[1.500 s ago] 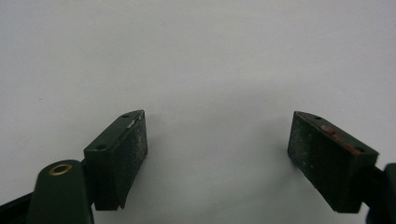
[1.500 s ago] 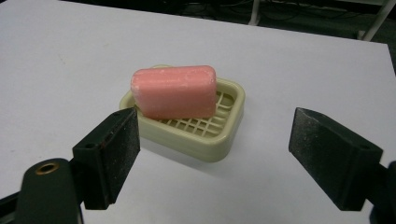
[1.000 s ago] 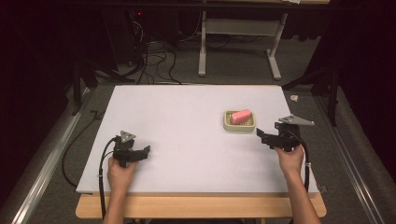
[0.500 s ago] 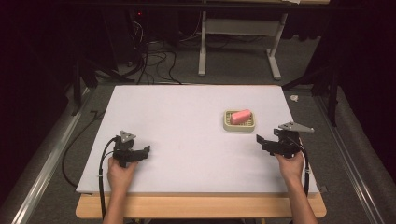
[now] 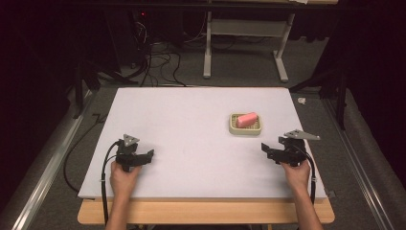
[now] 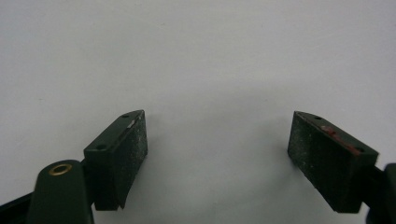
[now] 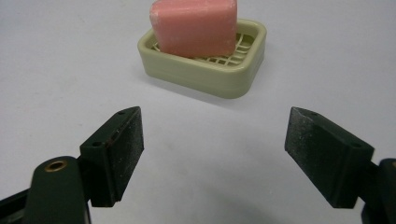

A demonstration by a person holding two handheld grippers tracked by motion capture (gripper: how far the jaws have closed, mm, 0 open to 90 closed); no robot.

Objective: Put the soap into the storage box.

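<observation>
both the left gripper (image 5: 149, 154) and right gripper (image 5: 264, 148) gape wide, holding nothing; pink soap (image 7: 194, 26) in its dish (image 7: 243, 74) sits at the right gripper's twelve o'clock on the bench (image 5: 191, 124).

Your grippers (image 5: 149, 155) are black, each with a grey three-cornered plate (image 5: 129, 139), a brass rivet (image 6: 60, 168), and a trailing black cable (image 5: 103, 182).

Pink soap (image 5: 246, 119) in dish (image 5: 234, 127), grippers apart.
</observation>
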